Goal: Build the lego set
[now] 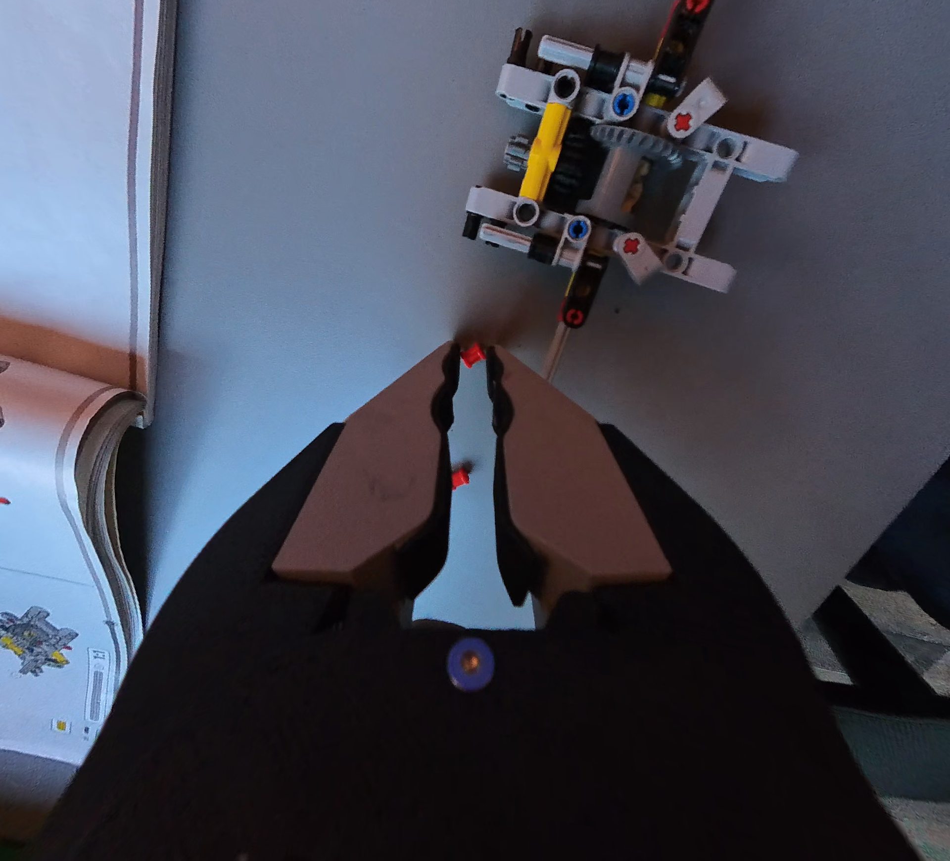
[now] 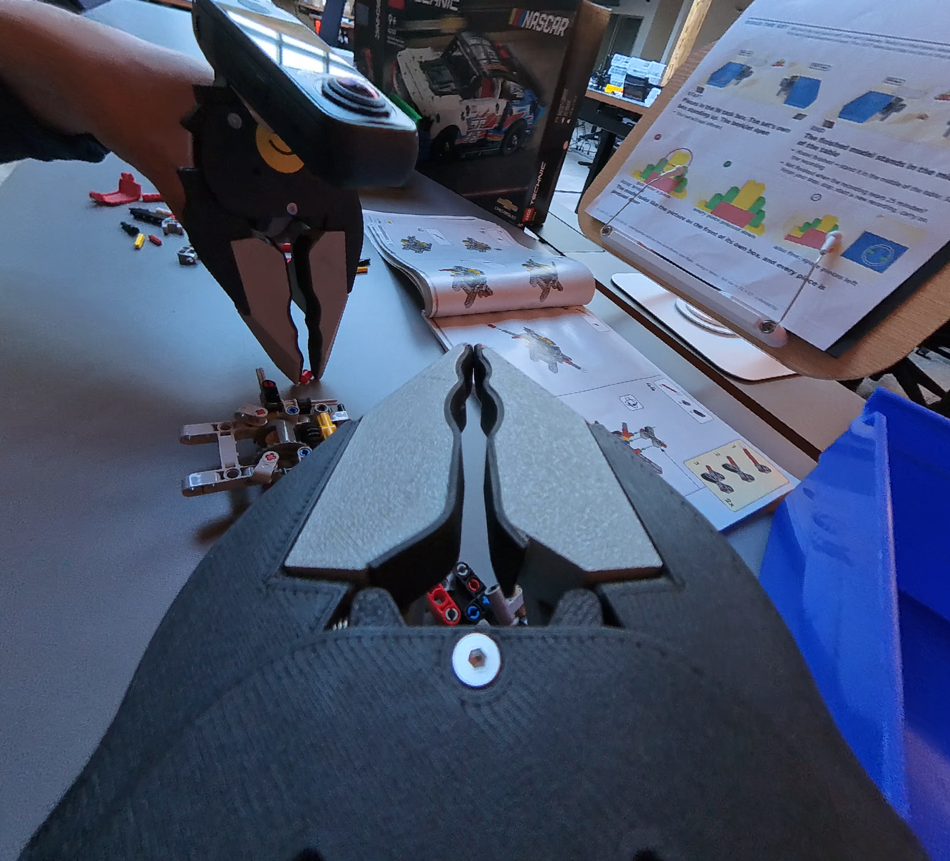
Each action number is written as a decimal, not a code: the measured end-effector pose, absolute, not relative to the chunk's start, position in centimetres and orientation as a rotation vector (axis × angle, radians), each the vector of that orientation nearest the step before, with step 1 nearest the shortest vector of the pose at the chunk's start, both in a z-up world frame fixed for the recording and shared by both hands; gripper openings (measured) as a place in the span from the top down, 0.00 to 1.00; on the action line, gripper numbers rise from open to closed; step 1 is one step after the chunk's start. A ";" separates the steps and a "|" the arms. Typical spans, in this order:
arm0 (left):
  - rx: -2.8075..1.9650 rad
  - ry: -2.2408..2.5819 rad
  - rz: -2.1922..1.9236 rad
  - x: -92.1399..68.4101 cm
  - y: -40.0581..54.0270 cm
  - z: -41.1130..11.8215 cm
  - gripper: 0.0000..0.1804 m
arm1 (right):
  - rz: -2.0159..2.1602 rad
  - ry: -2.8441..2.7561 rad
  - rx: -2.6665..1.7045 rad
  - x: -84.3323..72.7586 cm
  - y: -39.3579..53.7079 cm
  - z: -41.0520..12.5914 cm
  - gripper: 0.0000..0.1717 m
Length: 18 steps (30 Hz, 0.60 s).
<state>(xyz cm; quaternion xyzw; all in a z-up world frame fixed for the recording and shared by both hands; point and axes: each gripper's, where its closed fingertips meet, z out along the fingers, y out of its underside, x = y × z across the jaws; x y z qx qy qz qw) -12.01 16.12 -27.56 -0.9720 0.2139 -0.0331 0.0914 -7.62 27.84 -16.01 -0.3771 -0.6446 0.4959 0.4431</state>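
My left gripper (image 1: 472,355) is shut on a small red connector piece (image 1: 472,354), pinched at the very fingertips. The right wrist view shows the left gripper (image 2: 307,376) pointing down with the red piece (image 2: 306,376) at or just above the grey table (image 2: 103,348). A second small red piece (image 1: 461,476) lies on the table under the left fingers. A grey, black and yellow brick assembly with gears (image 1: 617,157) lies ahead and right of it; it also shows in the right wrist view (image 2: 257,445). My right gripper (image 2: 473,353) is shut with nothing between its tips, above the table.
An open instruction booklet (image 2: 514,281) lies right of the assembly; it also shows in the left wrist view (image 1: 61,425). A set box (image 2: 473,91) stands behind. A wooden stand with a printed sheet (image 2: 797,168) and a blue bin (image 2: 874,579) are at right. Loose pieces (image 2: 139,219) lie far left. Tip to tip, the grippers are about 15 centimetres apart.
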 end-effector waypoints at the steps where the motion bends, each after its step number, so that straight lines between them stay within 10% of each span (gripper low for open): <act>1: -2.882 0.640 -0.102 -12.0 16.0 -27.5 0.96 | 1.228 -1.604 -0.932 -7.6 27.8 -16.1 1.00; 18: -2.653 0.598 -0.195 -13.1 15.4 -25.5 0.90 | 1.227 -1.648 -0.922 -7.8 27.1 -16.5 1.00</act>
